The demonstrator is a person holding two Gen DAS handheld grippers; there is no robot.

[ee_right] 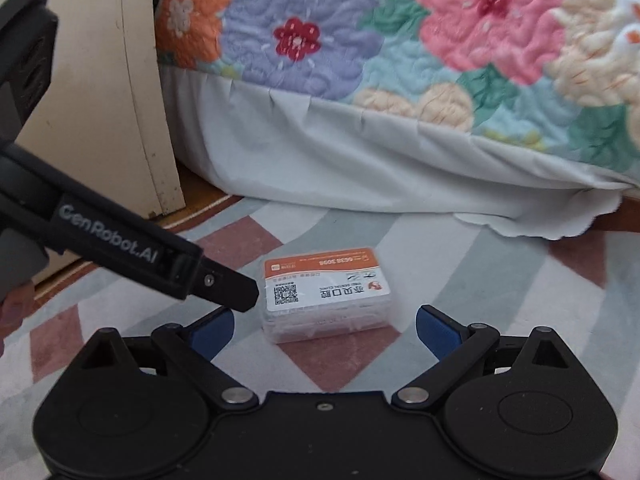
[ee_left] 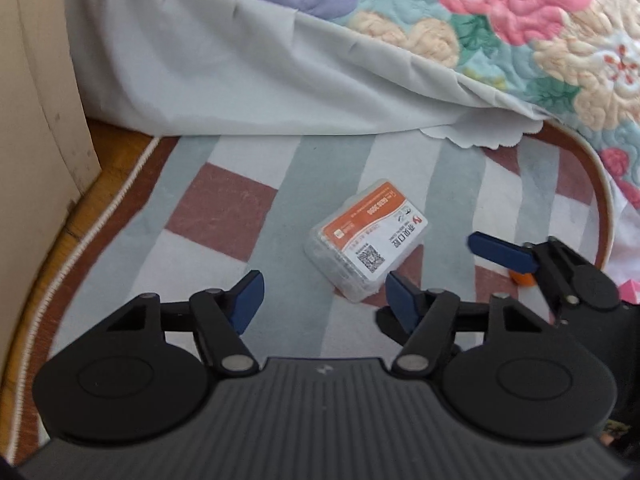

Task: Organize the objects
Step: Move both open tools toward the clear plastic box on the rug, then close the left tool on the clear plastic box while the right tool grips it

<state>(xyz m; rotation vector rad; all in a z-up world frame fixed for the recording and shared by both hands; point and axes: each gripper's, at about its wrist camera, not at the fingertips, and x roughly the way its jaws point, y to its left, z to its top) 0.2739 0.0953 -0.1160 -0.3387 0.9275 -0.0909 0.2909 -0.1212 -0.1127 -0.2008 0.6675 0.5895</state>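
Right wrist: clear rectangular plastic box (ee_right: 326,300)

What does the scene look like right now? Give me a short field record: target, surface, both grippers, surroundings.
target: clear plastic box with orange-and-white label, lying flat
surface: striped rug
left gripper: jaws apart, box just ahead, not touching
right gripper: jaws apart, box ahead between the fingers' line, no contact
surroundings: bed with floral quilt and grey skirt behind the box
held: nothing
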